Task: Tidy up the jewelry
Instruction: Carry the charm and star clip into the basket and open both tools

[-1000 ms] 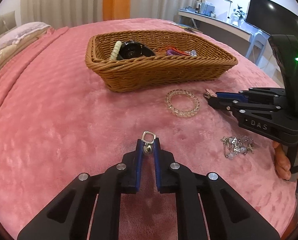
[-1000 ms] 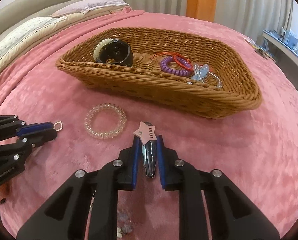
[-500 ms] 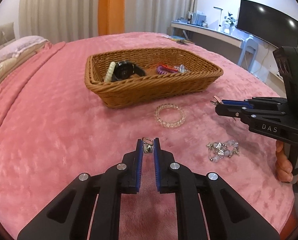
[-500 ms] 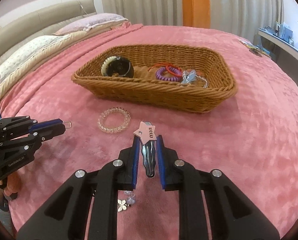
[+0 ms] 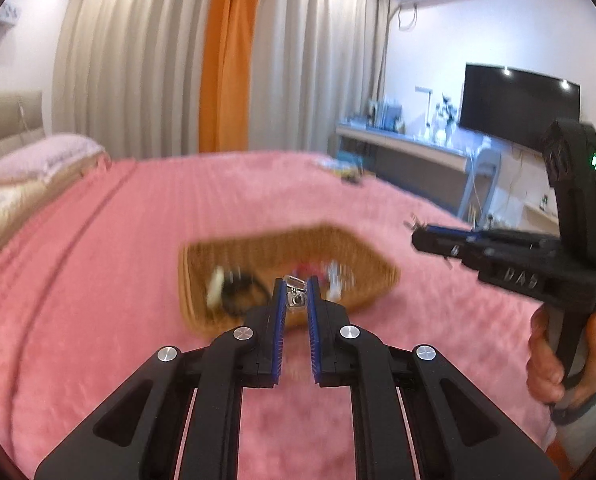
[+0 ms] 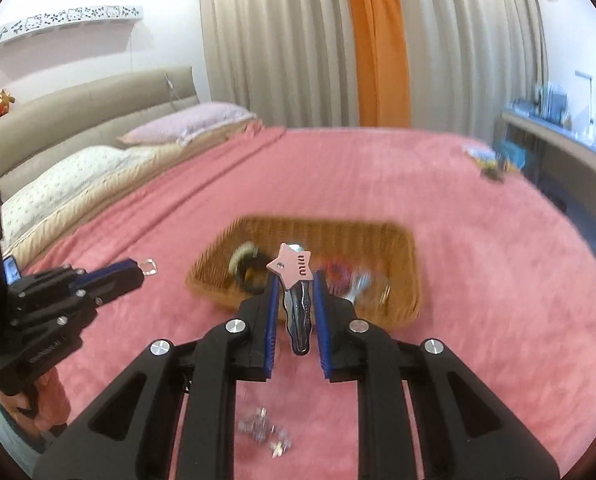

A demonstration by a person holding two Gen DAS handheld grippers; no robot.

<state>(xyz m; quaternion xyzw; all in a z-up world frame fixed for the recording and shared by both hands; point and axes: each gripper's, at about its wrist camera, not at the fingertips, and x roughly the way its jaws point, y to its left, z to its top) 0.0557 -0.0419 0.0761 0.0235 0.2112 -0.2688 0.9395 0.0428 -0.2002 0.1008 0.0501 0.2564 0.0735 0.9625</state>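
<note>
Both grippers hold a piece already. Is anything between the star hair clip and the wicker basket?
Nothing visible. The star hair clip, held in the right gripper, has only bare pink blanket before the wicker basket. The left gripper stays off to the side.

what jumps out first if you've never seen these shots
The pink star-shaped hair clip pinched in the right gripper, raised in front of the brown wicker basket. The left gripper likewise clamps a small silver square-ringed charm, with the basket behind it. Everything sits over a big pink plush bedspread, with a cluster of silvery trinkets lying near the bottom of the right wrist view.
</note>
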